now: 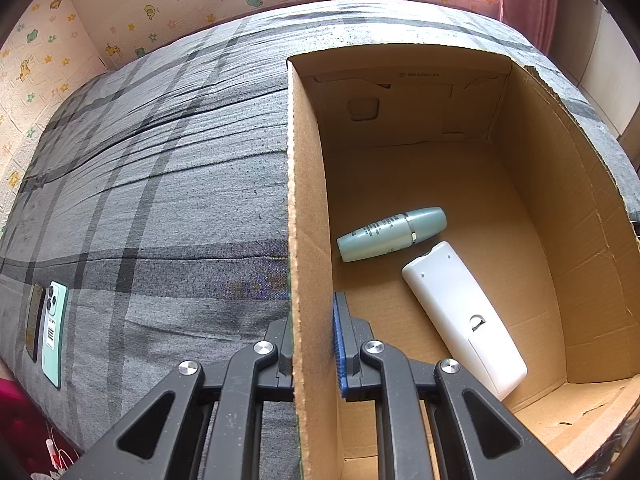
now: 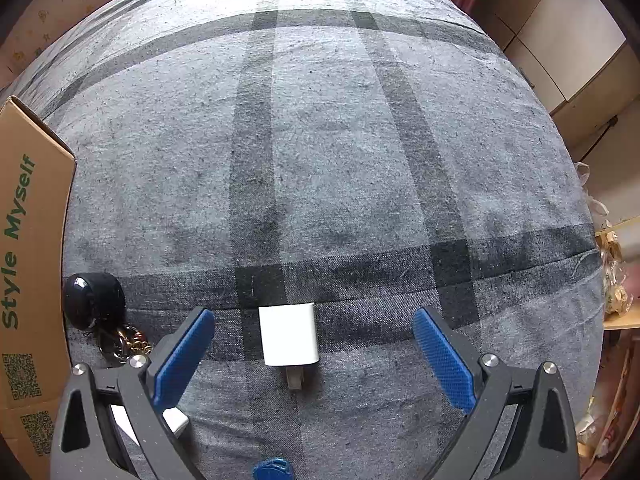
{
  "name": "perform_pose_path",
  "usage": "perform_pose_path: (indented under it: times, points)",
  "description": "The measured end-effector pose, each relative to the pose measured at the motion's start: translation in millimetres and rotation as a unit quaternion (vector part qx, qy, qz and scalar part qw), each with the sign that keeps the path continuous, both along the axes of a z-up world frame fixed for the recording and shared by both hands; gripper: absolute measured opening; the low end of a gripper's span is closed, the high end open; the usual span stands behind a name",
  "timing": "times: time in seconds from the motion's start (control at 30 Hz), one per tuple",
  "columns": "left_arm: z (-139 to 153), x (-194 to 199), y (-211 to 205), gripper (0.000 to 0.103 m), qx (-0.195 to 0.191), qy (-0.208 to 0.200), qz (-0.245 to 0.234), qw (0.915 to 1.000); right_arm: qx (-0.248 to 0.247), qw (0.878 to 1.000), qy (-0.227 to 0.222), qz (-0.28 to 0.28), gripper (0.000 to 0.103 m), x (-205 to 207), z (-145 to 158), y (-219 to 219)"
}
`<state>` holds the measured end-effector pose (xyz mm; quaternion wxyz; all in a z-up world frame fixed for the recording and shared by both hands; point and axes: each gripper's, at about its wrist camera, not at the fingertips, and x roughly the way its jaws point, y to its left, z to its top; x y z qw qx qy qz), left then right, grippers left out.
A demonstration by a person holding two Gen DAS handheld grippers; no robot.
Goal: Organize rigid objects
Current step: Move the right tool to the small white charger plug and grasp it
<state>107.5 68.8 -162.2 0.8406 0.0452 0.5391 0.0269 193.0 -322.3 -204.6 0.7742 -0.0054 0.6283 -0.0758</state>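
Left claw [image 1: 314, 344]: clamped tight on the near side wall of the cardboard box [image 1: 298, 208].
Right claw [image 2: 314, 354]: jaws spread wide, empty, pointing down over the bed [image 2: 340, 160].
Charger plug [image 2: 289, 335]: white, flat on the bed between the blue pads [image 2: 184, 354], touching neither.
Box contents: teal bottle [image 1: 390, 234], white remote [image 1: 464, 316].

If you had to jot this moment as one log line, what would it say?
left gripper: shut on cardboard box wall | right gripper: open above white charger | in box: bottle, remote
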Motion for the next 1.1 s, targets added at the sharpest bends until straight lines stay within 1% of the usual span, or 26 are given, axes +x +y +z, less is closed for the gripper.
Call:
perform_pose_path:
  times: [0.1, 0.17, 0.3, 0.37, 0.4, 0.43, 0.47, 0.5, 0.57, 0.7, 0.97, 1.1]
  points:
    - [0, 0, 1, 0.014, 0.000, 0.000, 0.000, 1.0000, 0.008, 1.000, 0.002, -0.007, 0.099, -1, -3, 0]
    - [0, 0, 1, 0.014, 0.000, 0.000, 0.000, 1.0000, 0.013, 1.000, 0.000, -0.009, 0.093, 0, -2, -3]
    - [0, 0, 1, 0.014, 0.000, 0.000, 0.001, 1.0000, 0.015, 1.000, -0.001, -0.004, 0.086, 0, -2, -2]
    - [1, 0, 0, 0.014, 0.001, 0.000, 0.000, 1.0000, 0.015, 1.000, 0.001, -0.001, 0.067, -2, 0, 4]
    - [1, 0, 0, 0.014, 0.001, 0.000, 0.000, 1.0000, 0.019, 1.000, 0.003, 0.002, 0.063, -2, -1, 4]
    - [1, 1, 0, 0.014, 0.002, 0.000, 0.000, 1.0000, 0.025, 1.000, 0.006, 0.003, 0.053, -2, -2, 4]
    - [1, 1, 0, 0.014, 0.001, 0.000, 0.001, 1.0000, 0.027, 1.000, 0.009, 0.002, 0.035, -3, -3, 3]
    - [1, 1, 0, 0.014, 0.001, 0.000, 0.000, 1.0000, 0.033, 0.999, 0.016, 0.000, 0.028, -3, -4, 4]
    - [1, 1, 0, 0.014, 0.001, 0.000, 0.001, 1.0000, 0.039, 0.999, 0.020, -0.005, 0.027, -4, -6, 2]
    - [1, 1, -1, 0.014, 0.002, 0.000, 0.000, 1.0000, 0.031, 0.999, 0.013, -0.003, 0.027, -7, -2, -3]
    - [1, 1, 0, 0.014, 0.002, 0.000, 0.001, 1.0000, 0.023, 1.000, 0.006, -0.003, 0.027, -6, 17, 0]
    - [1, 1, 0, 0.014, 0.002, 0.000, 0.000, 1.0000, 0.018, 1.000, 0.006, -0.004, 0.027, -6, 19, 2]
